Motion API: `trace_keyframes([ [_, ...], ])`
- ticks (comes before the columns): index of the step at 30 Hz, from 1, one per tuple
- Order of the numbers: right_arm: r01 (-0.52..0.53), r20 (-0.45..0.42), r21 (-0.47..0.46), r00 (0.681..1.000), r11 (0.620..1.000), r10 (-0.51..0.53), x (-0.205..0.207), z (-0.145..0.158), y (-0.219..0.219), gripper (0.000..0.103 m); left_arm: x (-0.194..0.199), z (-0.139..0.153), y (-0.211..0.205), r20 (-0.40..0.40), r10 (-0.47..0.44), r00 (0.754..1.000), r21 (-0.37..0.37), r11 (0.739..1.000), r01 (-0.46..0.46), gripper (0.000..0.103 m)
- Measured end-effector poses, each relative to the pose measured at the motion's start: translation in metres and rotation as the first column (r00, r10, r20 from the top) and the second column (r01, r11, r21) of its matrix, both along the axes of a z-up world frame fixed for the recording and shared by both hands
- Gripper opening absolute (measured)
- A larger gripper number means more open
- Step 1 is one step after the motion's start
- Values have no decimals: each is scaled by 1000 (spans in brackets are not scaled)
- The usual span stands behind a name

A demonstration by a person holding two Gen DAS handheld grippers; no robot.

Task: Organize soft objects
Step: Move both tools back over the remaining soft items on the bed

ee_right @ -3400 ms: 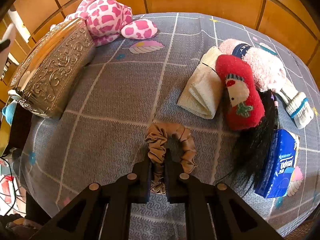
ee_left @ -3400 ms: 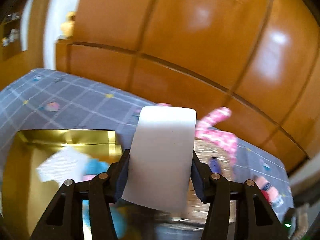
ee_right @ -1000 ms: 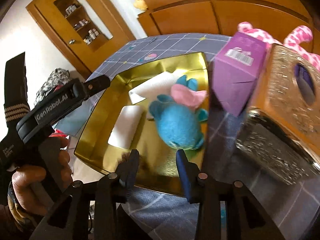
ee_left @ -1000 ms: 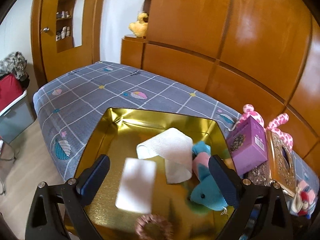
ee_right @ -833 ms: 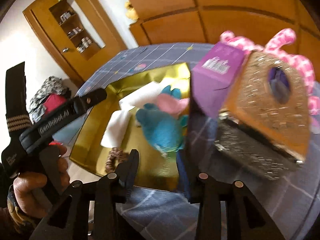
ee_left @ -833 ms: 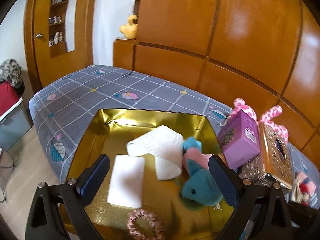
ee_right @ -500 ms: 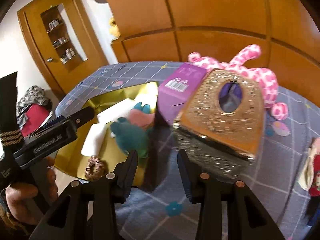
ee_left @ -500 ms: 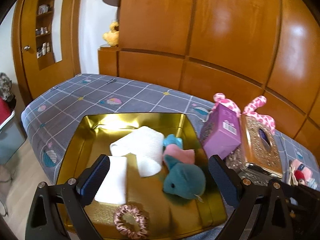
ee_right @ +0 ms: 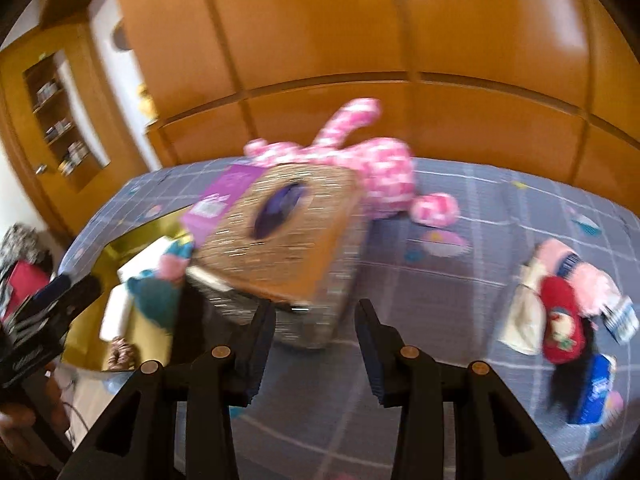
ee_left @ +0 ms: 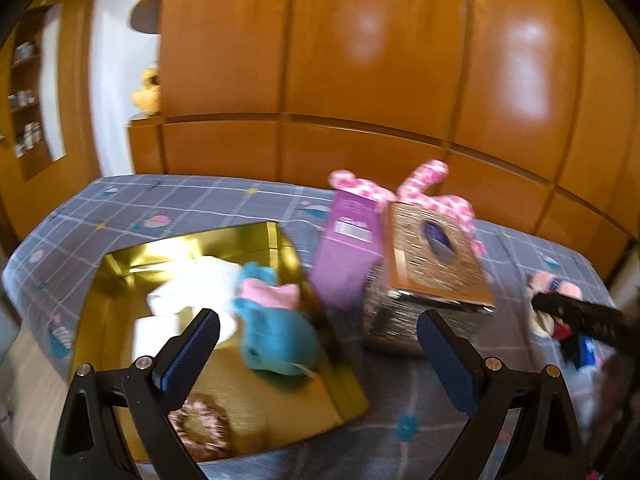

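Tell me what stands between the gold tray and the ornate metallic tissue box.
A purple carton stands between the gold tray and the tissue box, clearest in the left wrist view.

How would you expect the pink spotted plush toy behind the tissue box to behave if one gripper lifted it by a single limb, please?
The pink spotted plush toy looks stuffed and fuzzy, so it is probably light and squashy. Its long limbs sprawl loosely on the bedspread, so the body would likely dangle and swing. It lies close behind the ornate tissue box, so dragging might nudge that.
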State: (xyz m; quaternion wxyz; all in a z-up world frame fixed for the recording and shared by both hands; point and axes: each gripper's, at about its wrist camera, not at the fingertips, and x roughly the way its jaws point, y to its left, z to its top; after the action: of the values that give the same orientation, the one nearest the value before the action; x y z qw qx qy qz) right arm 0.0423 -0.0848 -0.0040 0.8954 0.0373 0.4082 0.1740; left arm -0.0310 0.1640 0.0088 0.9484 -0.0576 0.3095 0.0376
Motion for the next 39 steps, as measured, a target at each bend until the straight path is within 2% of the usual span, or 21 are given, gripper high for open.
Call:
trace_keyframes([
  [3,88,-11,2,996,996,-88,3,-1,-35,41,0,-1,-18,-8,-74,997,7,997,74,99],
  [5,146,-18,5,989,989,-146,4,-1,-60,41,1,0,-31,-13,-130,991,5,992,130,95],
  [8,238,-17,0,971,971,-238,2,3,-98,41,3,2,-49,-23,-193,981,4,981,193,94],
  [11,340,-3,-8,941,940,-340,-3,9,-141,41,8,3,-73,-36,-278,960,18,960,279,94],
  [14,456,-14,13,890,890,-456,-10,11,-187,41,19,-3,-98,-78,-374,924,3,927,375,94],
  [15,507,-18,18,862,862,-507,-13,10,-205,41,23,-6,-108,-95,-400,912,-6,916,401,94],
  [17,576,-30,21,817,817,-576,-17,8,-230,41,33,-11,-125,-132,-450,883,-32,893,450,83],
  [20,653,-69,42,757,756,-650,-21,0,-259,41,50,-24,-155,-192,-519,833,-74,854,515,73],
  [24,695,-122,77,718,715,-685,-23,-16,-281,41,70,-38,-191,-243,-562,791,-103,826,555,66],
  [26,695,-164,115,718,710,-676,-23,-22,-286,41,81,-45,-208,-259,-579,773,-120,814,569,62],
  [28,690,-151,132,723,711,-674,-24,-20,-288,42,90,-51,-222,-275,-582,765,-124,810,572,58],
  [32,665,-177,162,747,729,-641,-21,-24,-288,42,117,-62,-247,-312,-587,748,-159,808,568,43],
  [36,647,-176,176,762,742,-623,-22,-25,-287,42,141,-69,-276,-323,-609,724,-201,792,576,43],
  [39,643,-168,184,766,743,-621,-22,-24,-287,42,157,-77,-295,-338,-604,722,-185,795,578,43],
])
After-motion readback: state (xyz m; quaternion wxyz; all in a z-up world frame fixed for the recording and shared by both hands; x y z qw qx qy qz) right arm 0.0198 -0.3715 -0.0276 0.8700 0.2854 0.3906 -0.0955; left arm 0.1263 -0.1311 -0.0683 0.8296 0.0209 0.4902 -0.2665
